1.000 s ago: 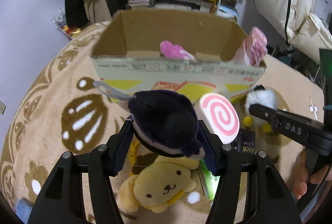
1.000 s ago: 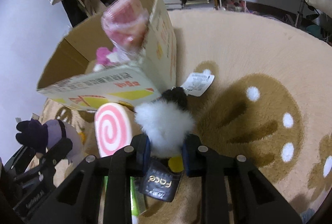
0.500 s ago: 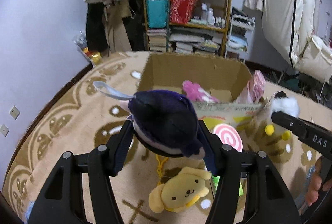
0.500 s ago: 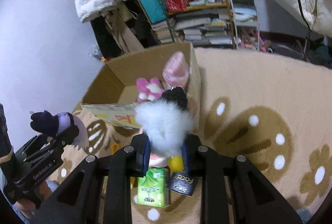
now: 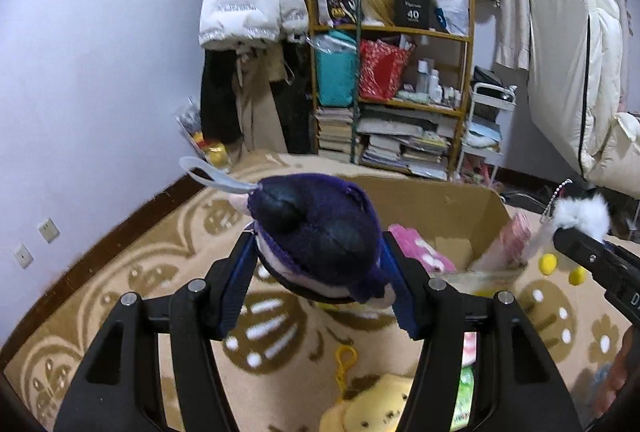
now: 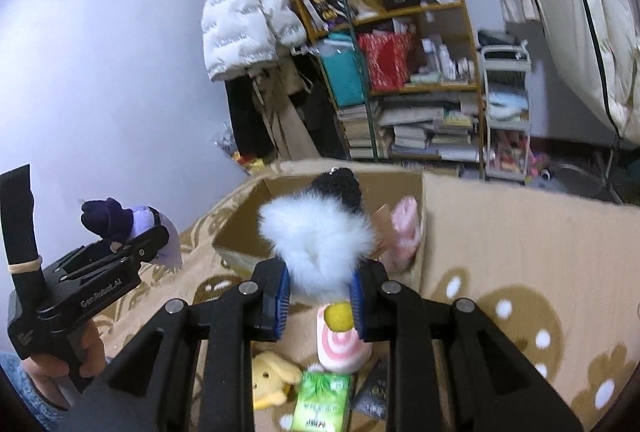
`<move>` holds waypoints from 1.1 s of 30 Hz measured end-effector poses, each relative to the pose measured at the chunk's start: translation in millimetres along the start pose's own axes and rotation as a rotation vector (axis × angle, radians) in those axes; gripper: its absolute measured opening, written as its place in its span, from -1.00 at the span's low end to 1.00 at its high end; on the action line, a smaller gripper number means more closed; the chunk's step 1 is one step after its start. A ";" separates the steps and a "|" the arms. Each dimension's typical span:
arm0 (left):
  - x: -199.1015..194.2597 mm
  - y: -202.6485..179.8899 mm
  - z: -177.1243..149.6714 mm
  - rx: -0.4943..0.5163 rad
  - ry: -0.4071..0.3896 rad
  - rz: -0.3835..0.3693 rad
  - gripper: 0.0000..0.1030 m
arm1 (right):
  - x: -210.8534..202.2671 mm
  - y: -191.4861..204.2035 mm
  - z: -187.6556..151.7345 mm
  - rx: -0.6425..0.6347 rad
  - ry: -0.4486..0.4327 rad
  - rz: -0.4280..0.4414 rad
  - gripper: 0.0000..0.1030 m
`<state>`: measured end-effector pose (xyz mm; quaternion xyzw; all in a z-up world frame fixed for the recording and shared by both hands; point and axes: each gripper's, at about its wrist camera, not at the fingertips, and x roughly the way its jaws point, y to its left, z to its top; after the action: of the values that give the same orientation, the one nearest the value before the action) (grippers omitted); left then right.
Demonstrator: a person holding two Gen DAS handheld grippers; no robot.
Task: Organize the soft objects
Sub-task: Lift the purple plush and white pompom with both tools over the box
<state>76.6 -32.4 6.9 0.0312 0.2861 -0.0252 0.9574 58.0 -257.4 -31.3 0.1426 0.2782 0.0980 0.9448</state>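
Observation:
My left gripper is shut on a dark purple plush toy with a grey loop, held high above the rug. It also shows in the right wrist view. My right gripper is shut on a white fluffy plush toy with a black top and yellow pompoms, also seen in the left wrist view. An open cardboard box lies ahead and below, holding a pink plush and a pale pink one.
On the patterned rug below lie a yellow dog plush, a pink swirl cushion, a green packet and a black packet. A cluttered shelf and hanging coats stand behind the box.
Both grippers have risen well above the rug with their toys still held. The box and the floor items now sit lower and farther in both views.

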 end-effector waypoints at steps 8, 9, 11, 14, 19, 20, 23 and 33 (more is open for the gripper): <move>5.4 -4.8 23.1 0.010 -0.072 -0.011 0.16 | 13.3 8.6 19.8 -0.036 -0.060 -0.006 -0.49; 7.7 -6.8 26.4 0.020 -0.079 -0.016 0.16 | 15.8 8.1 21.0 -0.040 -0.068 -0.009 -0.49; 11.2 -9.4 30.0 0.031 -0.088 -0.021 0.16 | 19.3 6.7 25.7 -0.050 -0.083 -0.013 -0.49; 17.7 -14.1 36.0 0.052 -0.091 -0.035 0.16 | 24.9 3.2 31.2 -0.064 -0.092 -0.009 -0.49; 30.0 -18.1 41.5 0.069 -0.068 -0.059 0.16 | 36.1 2.0 40.1 -0.097 -0.092 -0.002 -0.49; 32.1 -19.0 41.9 0.074 -0.067 -0.061 0.16 | 40.8 1.9 41.6 -0.105 -0.084 0.002 -0.49; 39.6 -21.1 43.4 0.088 -0.065 -0.066 0.16 | 51.2 2.4 44.1 -0.131 -0.068 0.000 -0.49; 75.0 -29.7 39.5 0.110 0.018 -0.086 0.17 | 70.0 -14.5 44.6 -0.115 -0.042 0.022 -0.48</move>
<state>158.8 -67.2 -2.7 0.0719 0.2940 -0.0816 0.9496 142.1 -262.1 -34.9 0.0933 0.2508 0.1212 0.9559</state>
